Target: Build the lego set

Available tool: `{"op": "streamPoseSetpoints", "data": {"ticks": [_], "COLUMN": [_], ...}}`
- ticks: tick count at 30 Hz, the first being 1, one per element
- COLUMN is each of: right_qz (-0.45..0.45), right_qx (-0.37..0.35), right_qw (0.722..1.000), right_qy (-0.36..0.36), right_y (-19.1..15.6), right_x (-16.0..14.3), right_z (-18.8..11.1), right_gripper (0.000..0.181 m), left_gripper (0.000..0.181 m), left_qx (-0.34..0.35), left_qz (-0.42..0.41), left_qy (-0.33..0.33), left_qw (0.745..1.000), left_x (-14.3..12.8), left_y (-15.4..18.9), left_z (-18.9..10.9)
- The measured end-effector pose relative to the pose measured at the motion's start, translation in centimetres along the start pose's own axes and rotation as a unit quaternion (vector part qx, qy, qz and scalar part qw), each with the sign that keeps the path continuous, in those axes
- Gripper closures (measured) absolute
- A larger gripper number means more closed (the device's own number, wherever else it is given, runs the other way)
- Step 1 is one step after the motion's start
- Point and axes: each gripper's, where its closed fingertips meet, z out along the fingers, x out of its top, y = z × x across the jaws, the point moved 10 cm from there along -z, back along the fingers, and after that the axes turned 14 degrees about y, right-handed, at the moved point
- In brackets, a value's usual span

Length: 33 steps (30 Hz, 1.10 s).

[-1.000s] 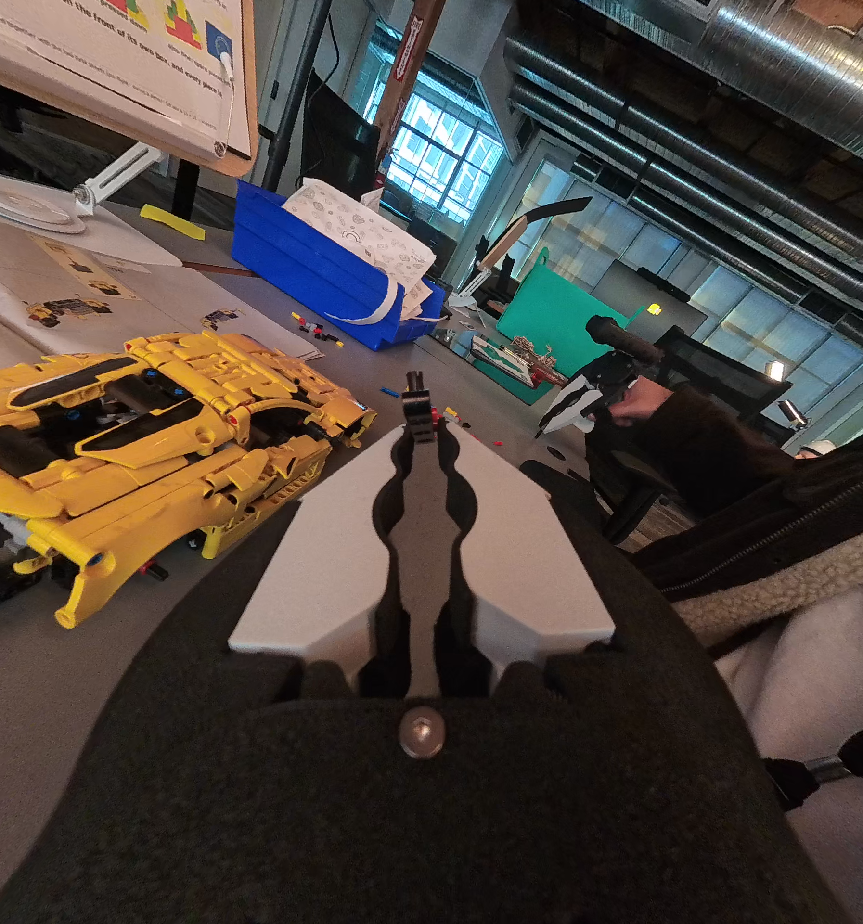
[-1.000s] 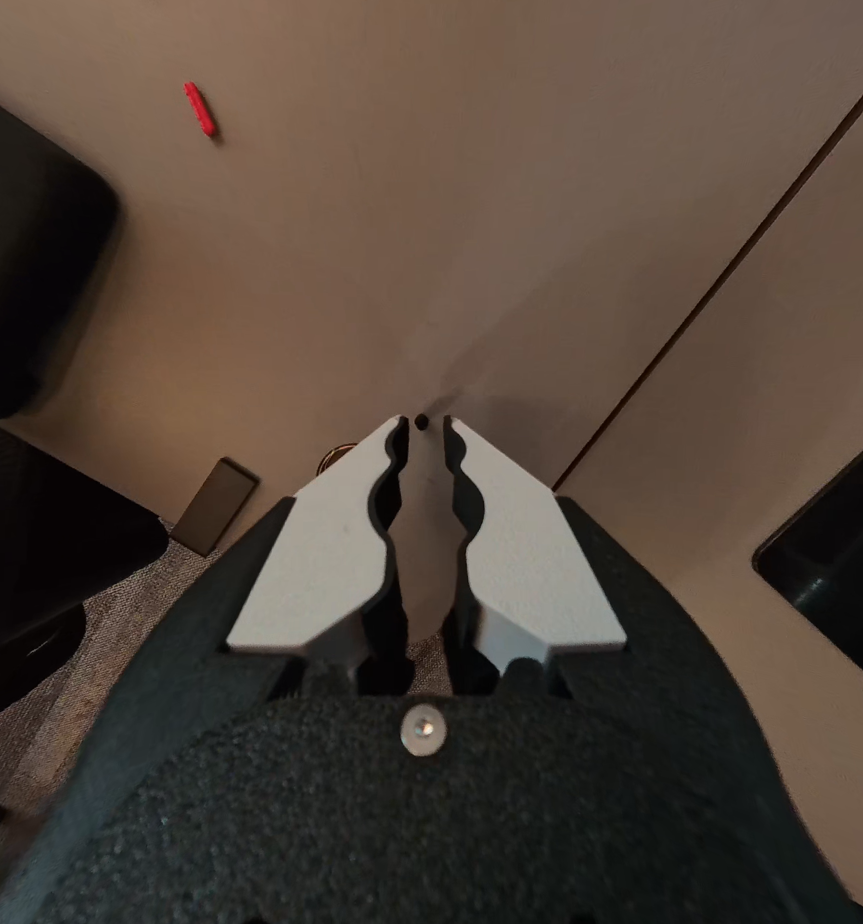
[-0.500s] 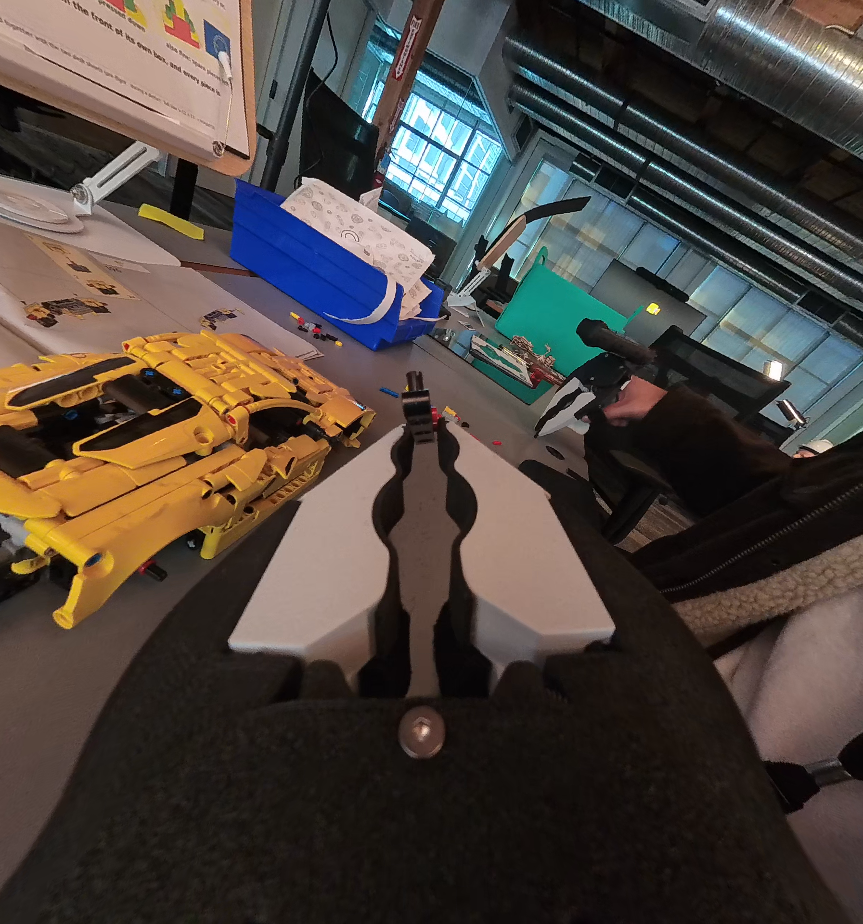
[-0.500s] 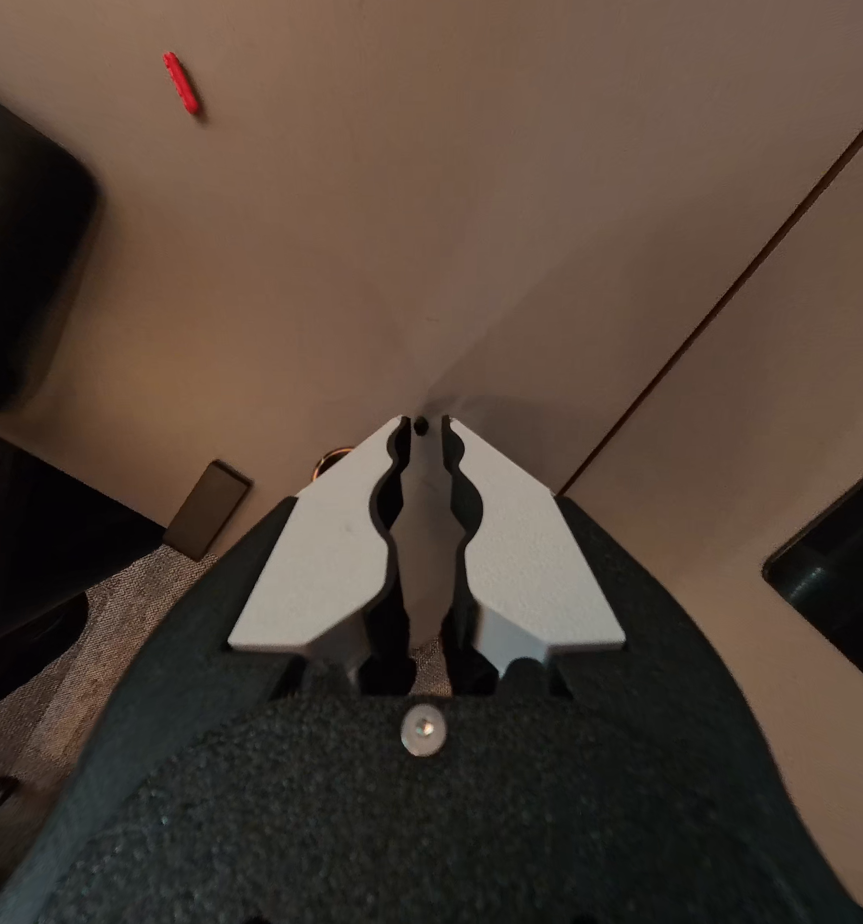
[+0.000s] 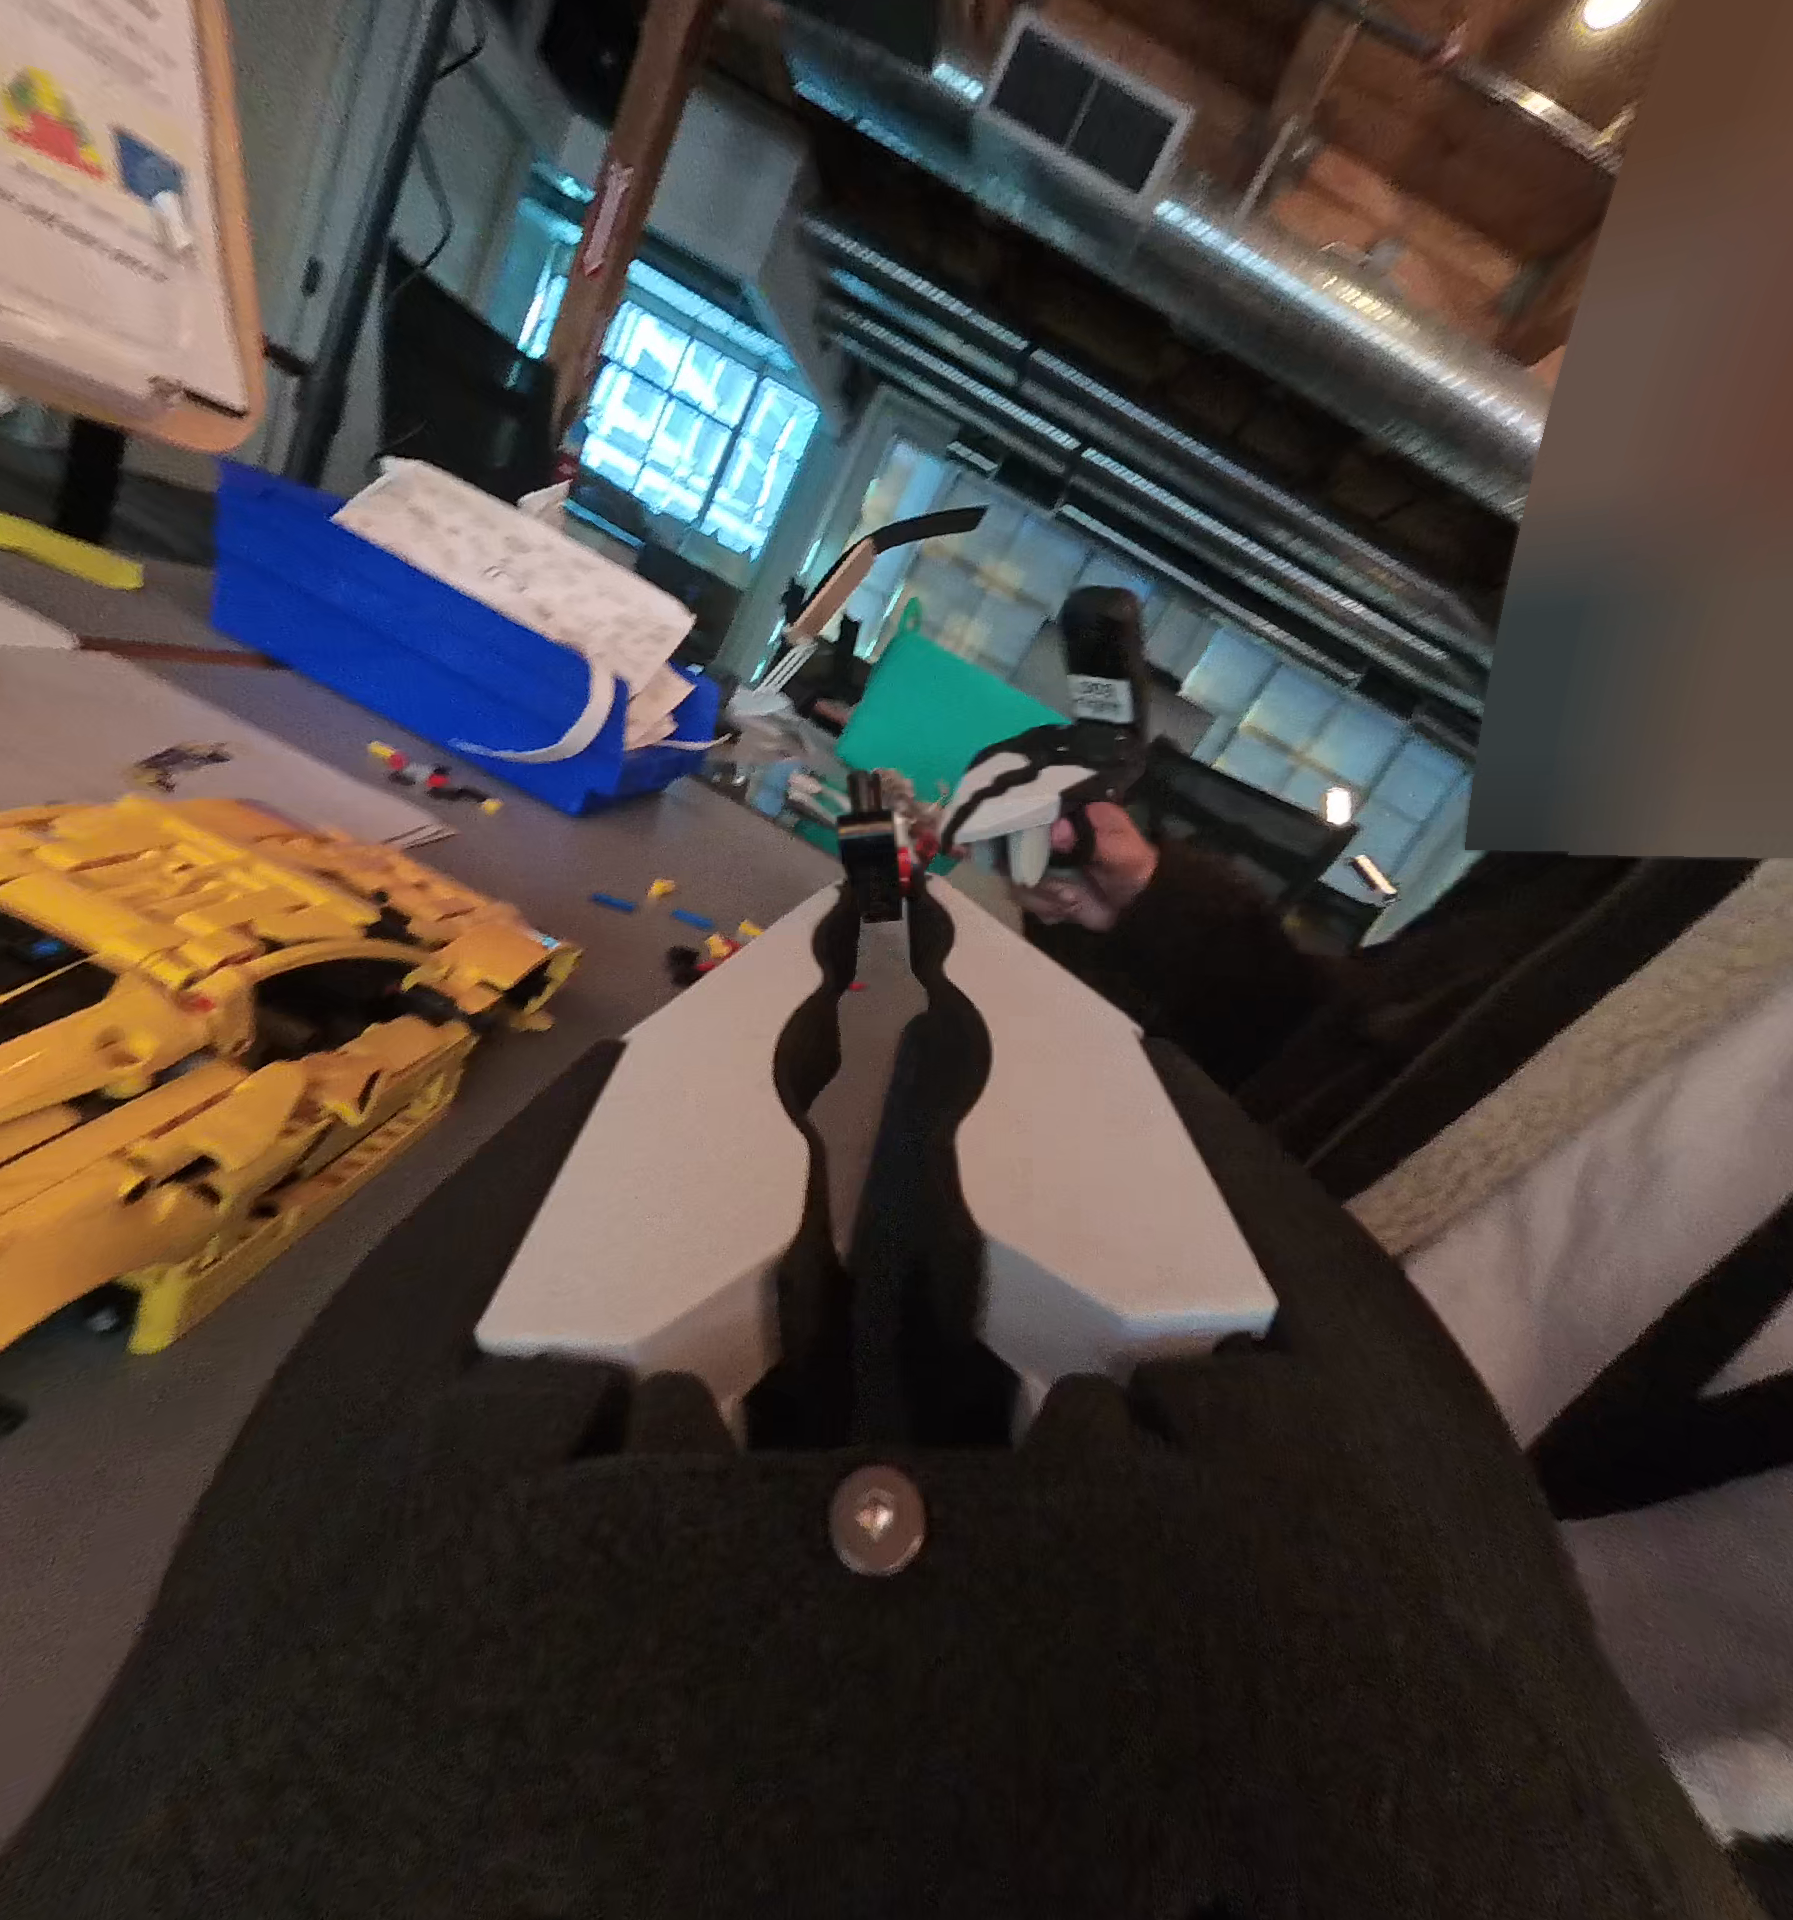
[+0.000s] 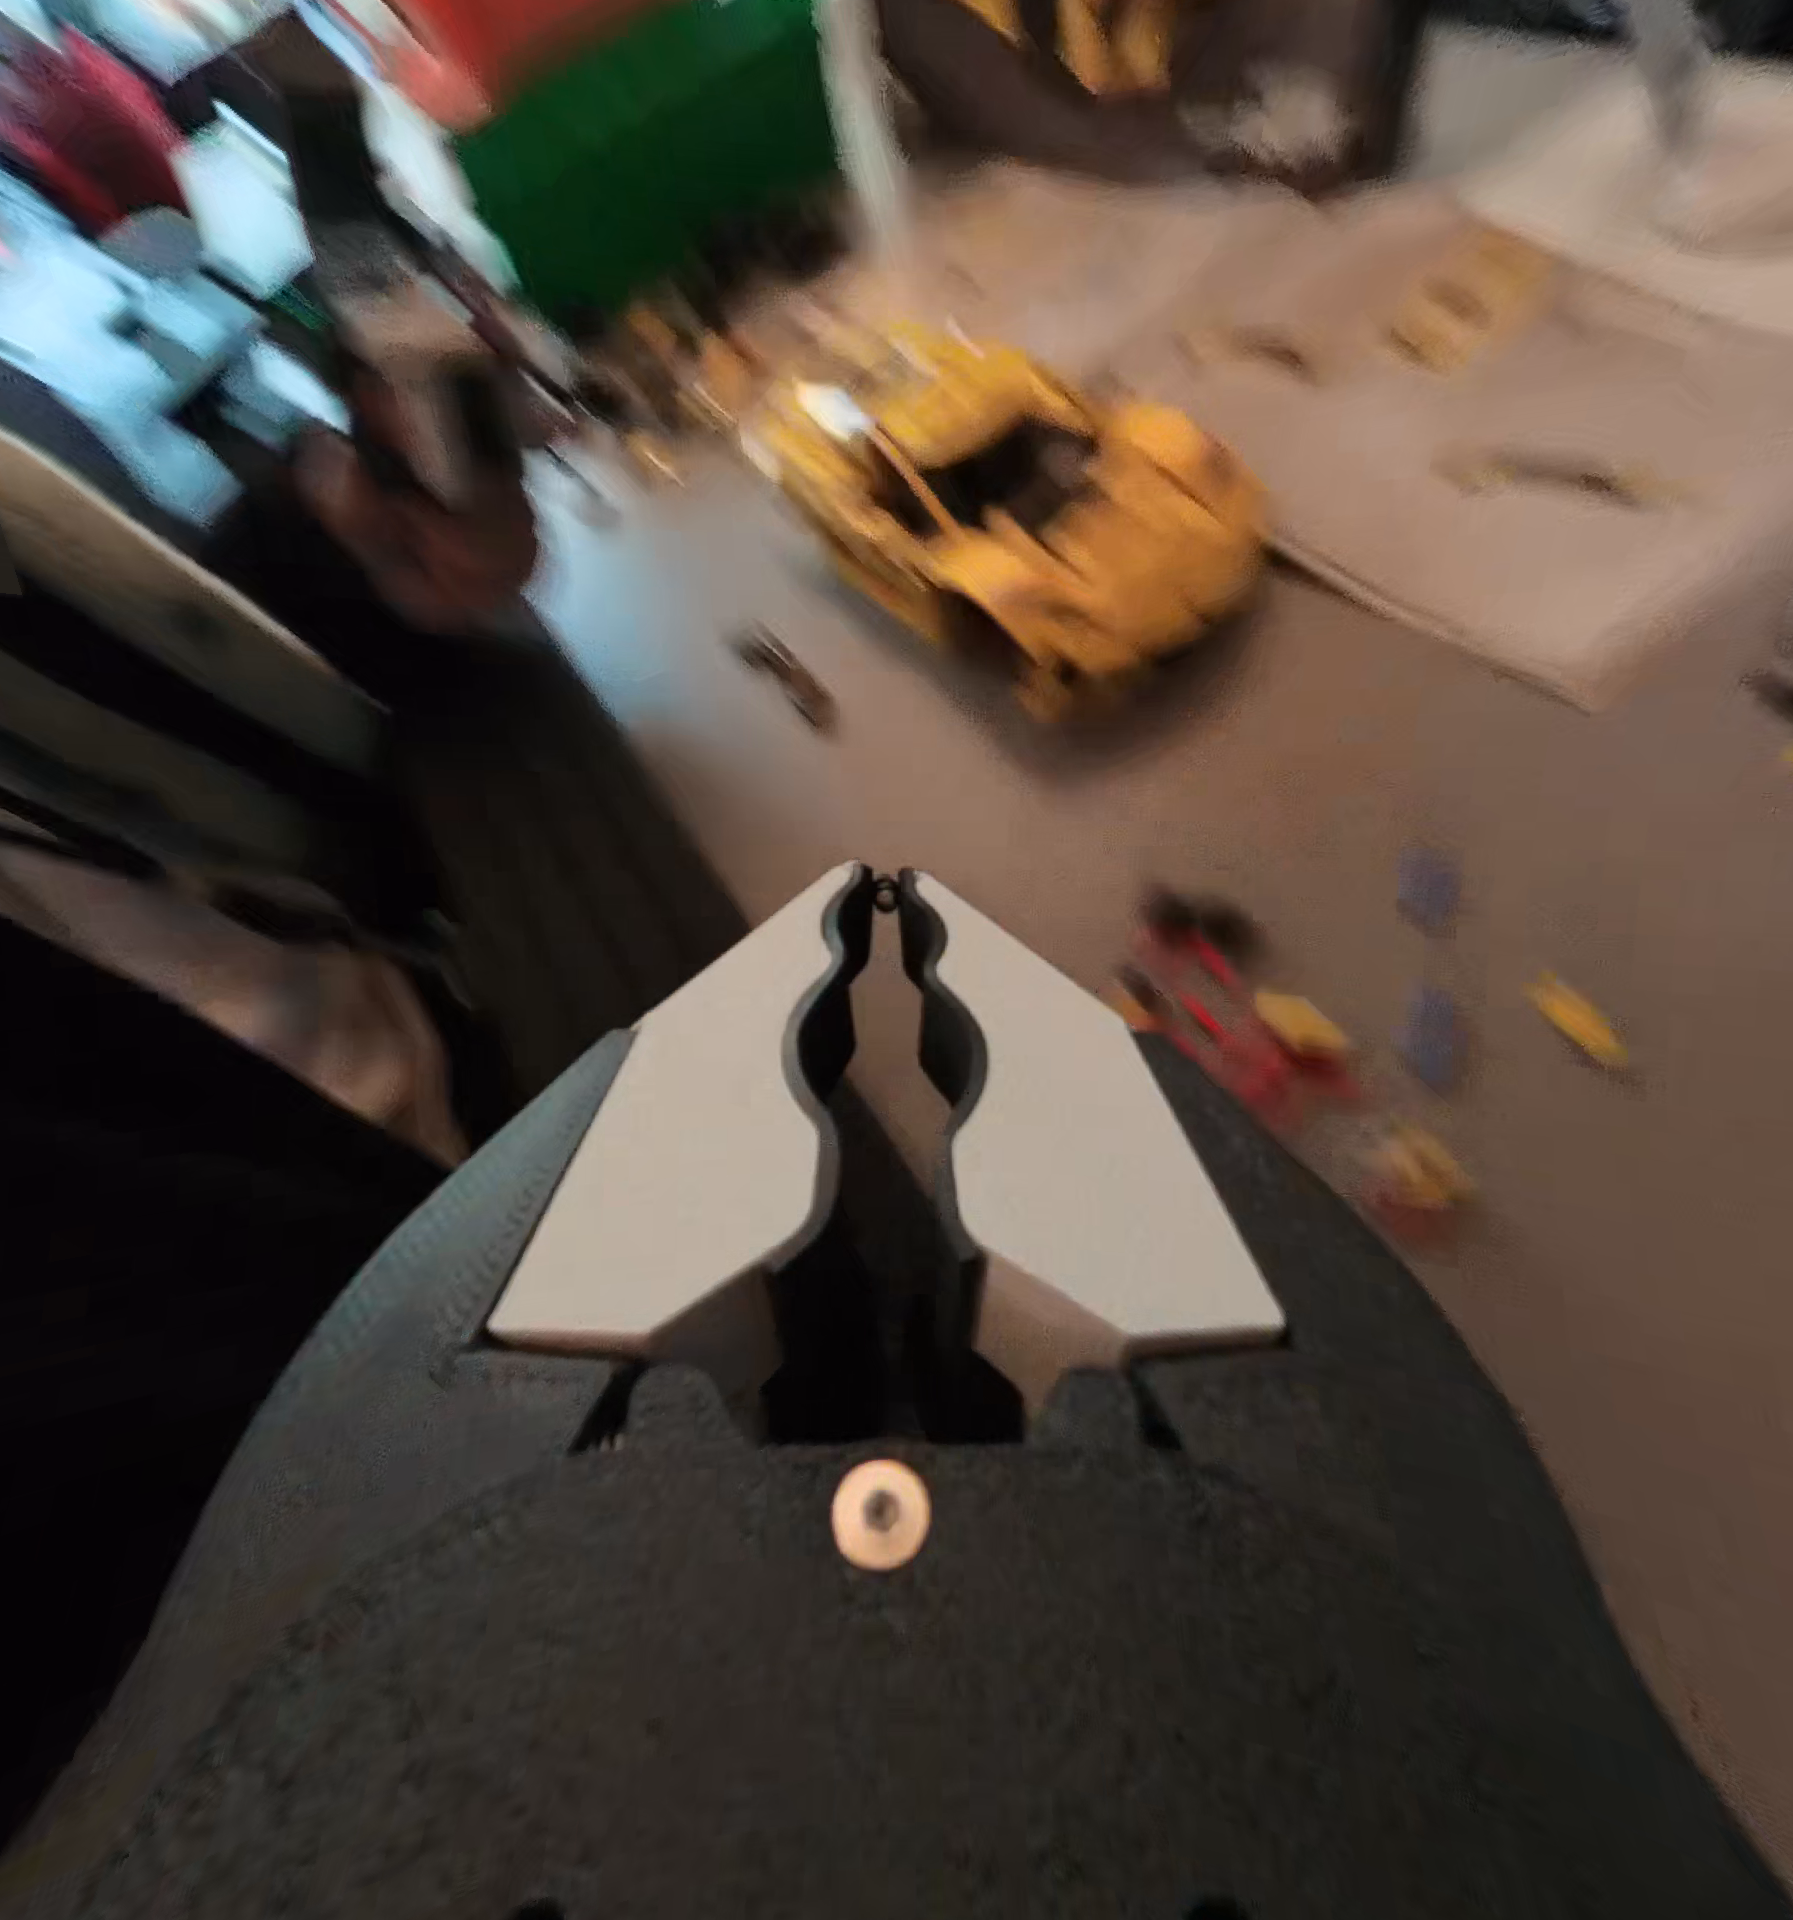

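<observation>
My left gripper (image 5: 879,902) is shut on a small black lego piece (image 5: 868,854) with a coloured band, held up above the grey table (image 5: 580,862). The yellow lego car (image 5: 196,1029) sits on the table to its left. My right gripper (image 6: 884,881) is shut on a tiny black pin (image 6: 884,896) at its tips. In the left wrist view the right gripper (image 5: 949,831), held by a hand, hovers just right of the black piece. The right wrist view is blurred and shows the car (image 6: 1017,520) ahead.
A blue bin (image 5: 424,644) with paper in it stands behind the car. Loose small pieces (image 5: 700,930) lie on the table near my left gripper, and they also show in the right wrist view (image 6: 1287,1039). An instruction board (image 5: 81,208) stands at the top left. The tips of one gripper are about 25 cm away from the tips of the other. From my left tips it is roughly 20 cm to the car (image 6: 1017,520); from my right, 25 cm.
My right gripper has lifted off the table with the pin and swung round to face the car, closing in on my left gripper's piece. My left gripper has tilted upward.
</observation>
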Motion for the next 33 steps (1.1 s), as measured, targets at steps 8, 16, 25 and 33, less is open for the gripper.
{"op": "streamPoseSetpoints", "data": {"ticks": [8, 16, 25, 33], "right_qz": [0.041, -0.055, -0.069, -0.046], "right_qx": [0.204, 0.217, 0.221, 0.239], "right_qw": [0.971, 0.974, 0.971, 0.966], "right_qy": [0.12, 0.018, -0.057, -0.09], "right_y": [-8.7, -9.2, -8.6, -8.0], "right_x": [2.7, 4.0, 3.1, 2.6], "right_z": [17.9, 19.8, 20.3, 20.4], "right_gripper": [0.179, 0.178, 0.178, 0.177], "left_gripper": [0.173, 0.173, 0.173, 0.173], "left_qx": [-0.035, -0.028, -0.013, -0.005], "left_qz": [0.01, 0.088, 0.149, 0.179], "left_qy": [0.005, -0.06, -0.11, -0.134], "left_qw": [0.999, 0.994, 0.983, 0.975], "left_x": [0.1, -1.0, -1.9, -2.3], "left_y": [0.9, 1.6, 1.8, 1.8], "left_z": [0.1, 0.8, 1.2, 1.4]}}
